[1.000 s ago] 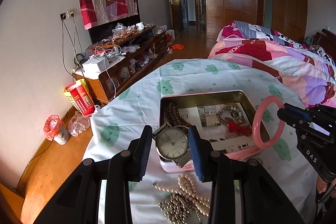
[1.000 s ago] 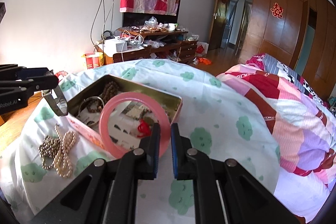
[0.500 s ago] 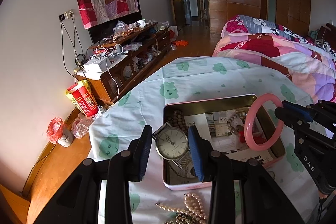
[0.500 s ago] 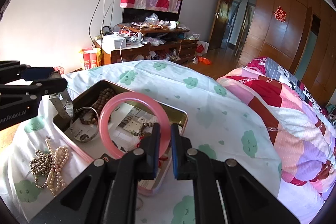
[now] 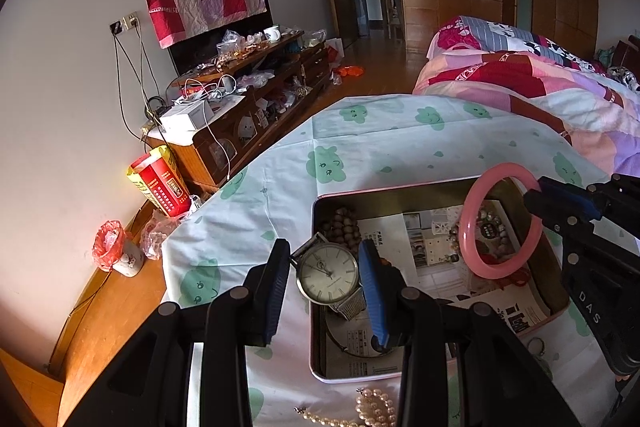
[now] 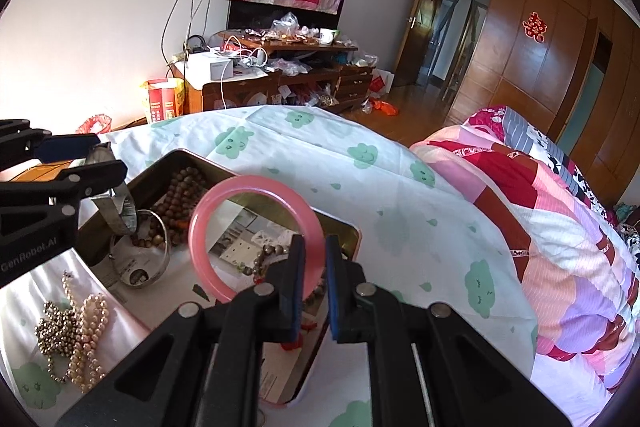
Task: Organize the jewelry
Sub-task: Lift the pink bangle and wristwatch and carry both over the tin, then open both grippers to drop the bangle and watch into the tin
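My left gripper [image 5: 325, 277] is shut on a silver wristwatch [image 5: 329, 277], its round face up and its mesh strap hanging over the near left corner of the open pink tin [image 5: 400, 189]. My right gripper [image 6: 314, 269] is shut on the rim of a pink bangle [image 6: 208, 215], held upright above the tin's [image 6: 188, 157] middle. The same bangle [image 5: 476, 199] shows at the right in the left wrist view, with the right gripper [image 5: 534, 197] on it. Inside the tin lie brown wooden beads [image 6: 180, 195], a thin silver bangle [image 6: 158, 227] and printed paper.
A pearl necklace [image 6: 90, 331] and a metal bead chain [image 6: 56, 331] lie on the cloud-print cloth [image 6: 340, 163] in front of the tin. A small ring [image 5: 538, 345] lies by the tin's near right side. A quilted bed [image 6: 560, 207] is at right, a cluttered cabinet [image 6: 280, 75] behind.
Both grippers have moved forward over the tin with their loads; the watch now hangs above the tin's near left corner and the bangle sits further over its inside.
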A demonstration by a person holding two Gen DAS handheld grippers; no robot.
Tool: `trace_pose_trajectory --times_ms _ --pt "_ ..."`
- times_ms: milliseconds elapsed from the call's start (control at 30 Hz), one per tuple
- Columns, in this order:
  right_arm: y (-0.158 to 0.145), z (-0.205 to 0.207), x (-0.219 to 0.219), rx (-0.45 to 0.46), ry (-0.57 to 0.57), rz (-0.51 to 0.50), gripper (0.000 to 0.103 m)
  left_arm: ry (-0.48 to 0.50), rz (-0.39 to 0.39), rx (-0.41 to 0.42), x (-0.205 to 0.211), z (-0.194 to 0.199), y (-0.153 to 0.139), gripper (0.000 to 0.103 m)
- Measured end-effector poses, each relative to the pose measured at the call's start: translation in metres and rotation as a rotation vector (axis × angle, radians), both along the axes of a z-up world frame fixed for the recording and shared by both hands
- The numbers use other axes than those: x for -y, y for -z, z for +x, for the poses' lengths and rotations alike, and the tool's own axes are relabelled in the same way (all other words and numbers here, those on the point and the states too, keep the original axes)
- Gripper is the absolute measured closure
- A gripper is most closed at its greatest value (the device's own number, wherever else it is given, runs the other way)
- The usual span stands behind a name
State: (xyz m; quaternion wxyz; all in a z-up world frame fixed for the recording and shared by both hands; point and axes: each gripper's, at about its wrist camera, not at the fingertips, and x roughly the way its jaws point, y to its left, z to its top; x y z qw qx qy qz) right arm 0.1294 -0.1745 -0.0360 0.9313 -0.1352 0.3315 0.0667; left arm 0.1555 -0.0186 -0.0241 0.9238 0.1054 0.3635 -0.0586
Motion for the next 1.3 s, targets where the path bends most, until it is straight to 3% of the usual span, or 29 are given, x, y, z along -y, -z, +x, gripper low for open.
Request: trace_pose_trajectory --times_ms 700,733,800,833,867,1067,1300 --pt "0.014 0.016 -0.013 -0.028 -0.006 -0.018 0.092 0.006 0.016 -0.024 0.006 0.007 0.015 0.066" --pt "0.014 0.017 -0.013 -0.032 -0.009 -0.013 0.092 0.007 0.024 -0.024 0.007 0.007 0.016 0.064" --pt "0.016 0.017 -0.013 -0.046 -0.028 0.007 0.085 -0.017 0.064 -0.004 0.009 0.006 0.017 0.047" --pt "0.016 0.016 -0.013 -0.044 -0.023 0.005 0.08 -0.039 0.085 0.012 0.009 0.004 0.016 0.028" --pt "0.016 0.014 -0.012 -0.04 -0.02 0.009 0.072 -0.054 0.098 0.034 0.008 0.002 0.015 0.021" --pt "0.012 0.006 -0.006 -0.027 0.005 0.035 0.063 -0.066 0.081 0.032 -0.003 -0.007 0.012 0.021" --pt "0.007 -0.017 0.009 -0.014 0.025 0.045 0.063 -0.118 0.056 0.029 -0.03 -0.036 0.013 0.021"
